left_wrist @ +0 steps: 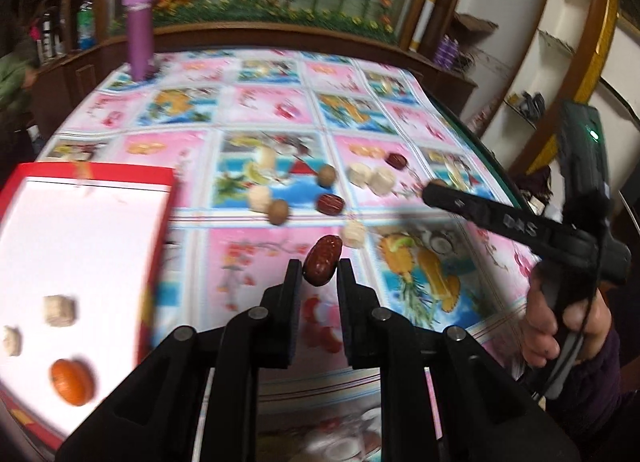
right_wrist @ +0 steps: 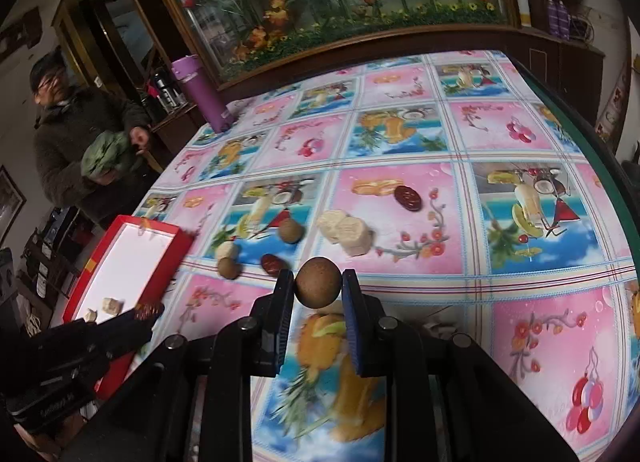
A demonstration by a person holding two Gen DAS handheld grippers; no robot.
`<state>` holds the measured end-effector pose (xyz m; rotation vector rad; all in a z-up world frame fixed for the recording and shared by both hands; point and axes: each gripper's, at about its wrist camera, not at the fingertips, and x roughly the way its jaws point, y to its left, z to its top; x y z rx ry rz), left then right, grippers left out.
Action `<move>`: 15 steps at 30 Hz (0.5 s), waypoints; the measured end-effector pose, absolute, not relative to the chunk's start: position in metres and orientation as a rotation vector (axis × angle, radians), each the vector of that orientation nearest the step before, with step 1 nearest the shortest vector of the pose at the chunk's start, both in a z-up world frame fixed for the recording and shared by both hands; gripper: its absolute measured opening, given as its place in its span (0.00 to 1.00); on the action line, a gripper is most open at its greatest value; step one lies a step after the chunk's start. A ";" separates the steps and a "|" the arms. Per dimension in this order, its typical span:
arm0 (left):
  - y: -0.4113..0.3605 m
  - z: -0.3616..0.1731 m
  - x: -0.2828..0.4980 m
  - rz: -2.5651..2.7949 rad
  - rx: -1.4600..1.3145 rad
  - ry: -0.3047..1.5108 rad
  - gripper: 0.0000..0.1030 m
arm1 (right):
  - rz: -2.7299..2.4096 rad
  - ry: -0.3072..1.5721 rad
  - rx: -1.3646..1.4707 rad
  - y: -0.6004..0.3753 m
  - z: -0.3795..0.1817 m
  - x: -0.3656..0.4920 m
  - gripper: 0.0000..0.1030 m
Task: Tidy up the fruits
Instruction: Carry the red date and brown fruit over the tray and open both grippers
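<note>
A red date [left_wrist: 321,260] is pinched between the left gripper [left_wrist: 320,268] tips, red box [left_wrist: 158,197] off to their left. A longan [right_wrist: 318,288] is clamped in the right gripper [right_wrist: 319,290], more fruit scattered just past it.

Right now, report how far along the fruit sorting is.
Done: an orange fruit and two pale pieces lie in the red box. In hand: the left tool grips a red date; the right tool grips a brown round fruit. Left: dates, brown fruits and pale pieces remain on the tablecloth.
</note>
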<state>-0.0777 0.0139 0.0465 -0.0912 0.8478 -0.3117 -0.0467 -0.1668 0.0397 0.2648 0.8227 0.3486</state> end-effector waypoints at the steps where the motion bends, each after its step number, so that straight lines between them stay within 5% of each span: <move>1: 0.018 0.050 -0.080 -0.299 -0.092 0.837 0.18 | 0.354 0.818 0.258 -0.163 0.043 -0.051 0.22; 15: 0.055 0.074 -0.108 -0.130 -0.056 0.715 0.18 | 0.431 0.795 0.146 -0.102 0.070 -0.085 0.22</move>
